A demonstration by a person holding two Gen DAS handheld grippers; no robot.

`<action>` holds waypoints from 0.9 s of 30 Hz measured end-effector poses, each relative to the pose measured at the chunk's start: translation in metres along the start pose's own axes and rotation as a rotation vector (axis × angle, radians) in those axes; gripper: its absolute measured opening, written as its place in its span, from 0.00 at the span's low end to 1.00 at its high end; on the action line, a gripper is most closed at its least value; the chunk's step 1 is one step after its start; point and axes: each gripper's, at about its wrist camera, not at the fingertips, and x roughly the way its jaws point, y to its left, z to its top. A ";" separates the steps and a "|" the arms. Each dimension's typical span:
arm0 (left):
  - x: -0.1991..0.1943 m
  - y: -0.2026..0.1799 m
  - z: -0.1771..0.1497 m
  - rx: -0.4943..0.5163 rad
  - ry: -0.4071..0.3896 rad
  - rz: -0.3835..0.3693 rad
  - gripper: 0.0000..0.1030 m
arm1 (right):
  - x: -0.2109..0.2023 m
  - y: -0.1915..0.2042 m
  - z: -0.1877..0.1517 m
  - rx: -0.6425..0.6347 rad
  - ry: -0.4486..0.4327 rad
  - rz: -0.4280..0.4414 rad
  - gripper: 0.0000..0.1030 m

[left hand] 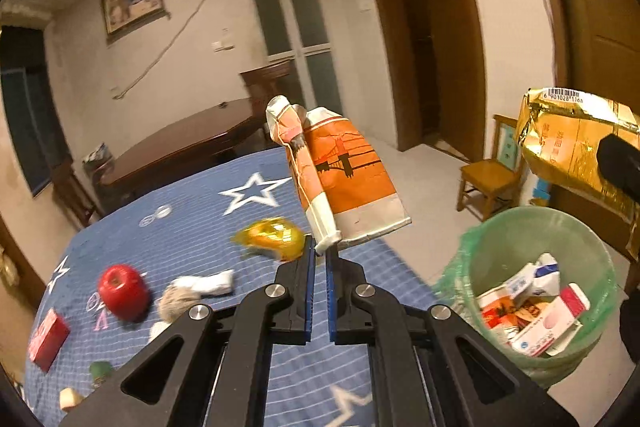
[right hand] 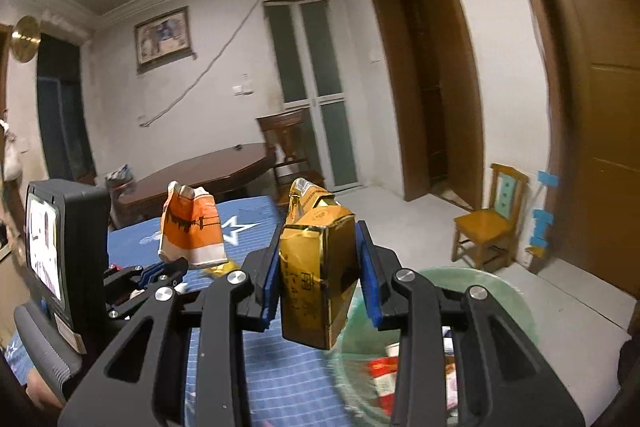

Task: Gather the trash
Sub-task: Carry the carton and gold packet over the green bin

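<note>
1. The gold carton point(left hand: 576, 143) carries a barcode on its top edge with digits that read roughly "6 901028 116"
2. Its gold side point(right hand: 316, 279) bears printed Chinese characters, too blurred to read with certainty
3. Print on the cartons in the green bin point(left hand: 532, 311) is illegible

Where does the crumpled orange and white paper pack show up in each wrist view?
Left wrist view: the crumpled orange and white paper pack stands centre frame, pinched at its bottom edge by the left gripper.
Right wrist view: the same pack sits left of centre, above the blue star-patterned tablecloth.
Shared landmark: the green-lined trash bin at lower right in both.
</note>
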 end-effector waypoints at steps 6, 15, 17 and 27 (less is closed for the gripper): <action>0.003 -0.038 0.000 0.058 -0.018 -0.066 0.06 | -0.007 -0.032 -0.002 0.023 -0.006 -0.070 0.31; 0.017 -0.085 -0.003 0.137 -0.010 -0.164 0.06 | -0.016 -0.060 -0.006 0.023 0.003 -0.161 0.31; 0.020 -0.093 -0.003 0.148 -0.001 -0.194 0.06 | -0.018 -0.065 -0.008 0.019 0.010 -0.179 0.31; 0.031 -0.124 -0.001 0.209 0.015 -0.287 0.06 | -0.024 -0.088 -0.013 0.012 0.068 -0.255 0.31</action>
